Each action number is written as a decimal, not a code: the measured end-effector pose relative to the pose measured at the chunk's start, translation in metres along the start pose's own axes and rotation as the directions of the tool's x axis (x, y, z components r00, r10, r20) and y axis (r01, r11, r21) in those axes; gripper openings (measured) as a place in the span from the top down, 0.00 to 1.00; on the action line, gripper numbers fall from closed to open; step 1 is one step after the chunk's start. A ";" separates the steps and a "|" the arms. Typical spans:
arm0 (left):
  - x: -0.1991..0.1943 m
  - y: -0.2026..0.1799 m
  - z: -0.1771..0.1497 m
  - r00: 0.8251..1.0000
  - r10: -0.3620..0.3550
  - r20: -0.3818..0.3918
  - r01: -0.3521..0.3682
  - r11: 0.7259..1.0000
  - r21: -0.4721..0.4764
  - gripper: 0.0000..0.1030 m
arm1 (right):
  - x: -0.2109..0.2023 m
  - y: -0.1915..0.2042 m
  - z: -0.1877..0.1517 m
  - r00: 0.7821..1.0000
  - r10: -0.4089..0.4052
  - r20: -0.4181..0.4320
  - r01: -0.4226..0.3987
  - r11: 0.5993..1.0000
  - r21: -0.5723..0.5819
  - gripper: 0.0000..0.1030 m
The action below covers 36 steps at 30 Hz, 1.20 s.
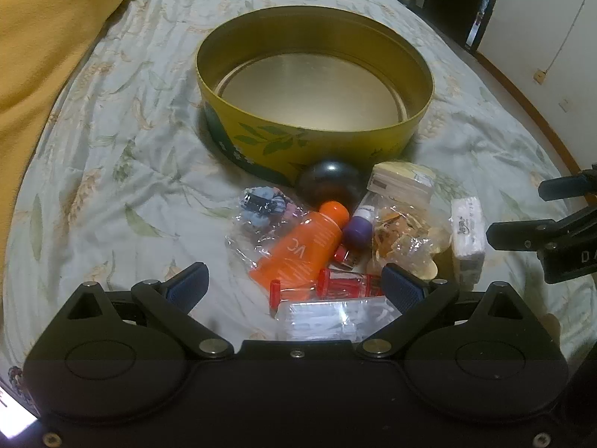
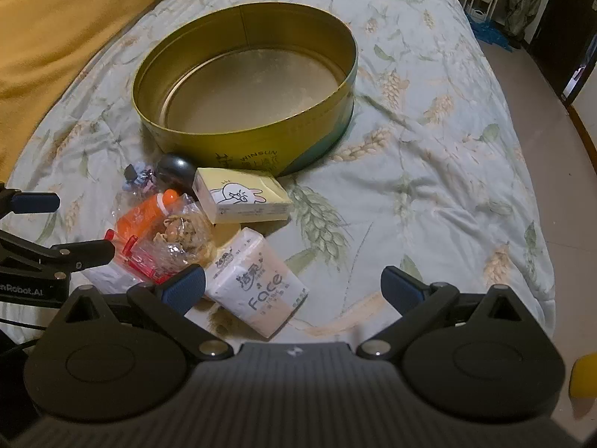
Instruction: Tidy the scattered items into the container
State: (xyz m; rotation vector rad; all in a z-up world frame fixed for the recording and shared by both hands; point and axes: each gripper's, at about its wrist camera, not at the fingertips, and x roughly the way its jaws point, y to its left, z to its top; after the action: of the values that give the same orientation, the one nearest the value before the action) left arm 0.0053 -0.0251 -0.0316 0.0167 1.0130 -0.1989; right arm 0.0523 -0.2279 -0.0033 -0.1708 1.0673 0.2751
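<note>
floral bedspread [image 2: 429, 186] holds an empty round tin [image 1: 317, 138] mid-bed; both left gripper [image 1: 294, 287] and right gripper [image 2: 293, 287] gape empty, so the right should straddle the tissue pack [image 2: 257, 283] squarely.

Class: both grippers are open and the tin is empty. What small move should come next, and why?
Probably ease the right gripper down over the white tissue pack: it lies nearest, just ahead of the open fingers, apart from the pile, and the round tin holds nothing.

round yellow tin [image 1: 410, 127]: metal, dull brushed floor
floral bedspread [image 2: 429, 186]: wrinkled matt cloth
orange bottle [image 1: 302, 250]: smooth glossy plastic
black ball [image 1: 330, 183]: glossy
white tissue pack [image 2: 257, 291]: soft plastic wrap
</note>
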 end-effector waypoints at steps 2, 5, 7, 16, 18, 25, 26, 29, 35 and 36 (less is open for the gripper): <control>0.000 -0.001 0.000 1.000 -0.001 -0.001 0.001 1.000 0.003 0.04 | 0.000 0.000 0.000 1.000 0.000 0.000 0.000 1.000 -0.001 0.00; 0.001 -0.003 -0.001 1.000 -0.002 -0.003 0.002 1.000 0.008 0.04 | 0.001 0.000 0.000 1.000 -0.001 -0.001 0.001 1.000 -0.001 0.00; 0.001 -0.003 -0.002 1.000 -0.003 -0.005 0.003 1.000 0.011 0.04 | 0.001 0.000 0.000 1.000 -0.002 -0.001 0.002 1.000 -0.002 0.00; 0.001 -0.004 -0.002 1.000 -0.004 -0.008 0.004 1.000 0.015 0.04 | 0.001 0.000 -0.001 1.000 -0.002 -0.002 0.002 1.000 -0.004 0.00; 0.002 -0.004 -0.002 1.000 -0.005 -0.009 0.005 1.000 0.018 0.04 | 0.001 0.000 -0.001 1.000 -0.003 -0.003 0.003 1.000 -0.004 0.00; 0.003 -0.007 -0.004 1.000 -0.006 -0.015 0.006 1.000 0.030 0.04 | 0.001 0.000 -0.001 1.000 -0.003 -0.003 0.003 1.000 -0.005 0.00; 0.004 -0.008 -0.004 1.000 -0.006 -0.015 0.007 0.999 0.031 0.04 | 0.001 0.000 -0.001 1.000 -0.003 -0.003 0.003 1.000 -0.005 0.00; 0.004 -0.008 -0.004 1.000 -0.007 -0.018 0.007 0.999 0.034 0.04 | 0.001 0.000 -0.001 1.000 -0.002 -0.004 0.002 1.000 -0.004 0.00; 0.005 -0.009 -0.005 1.000 -0.006 -0.025 0.007 0.999 0.040 0.04 | 0.002 0.000 -0.001 1.000 -0.001 -0.003 0.001 1.000 -0.004 0.00; 0.006 -0.010 -0.005 1.000 -0.005 -0.027 0.007 0.999 0.043 0.04 | 0.002 0.000 -0.002 1.000 -0.001 -0.003 0.001 1.000 -0.004 0.00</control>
State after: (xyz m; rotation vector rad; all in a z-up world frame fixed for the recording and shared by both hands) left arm 0.0022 -0.0350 -0.0384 0.0557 1.0351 -0.2266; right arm 0.0515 -0.2282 -0.0056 -0.1749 1.0693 0.2762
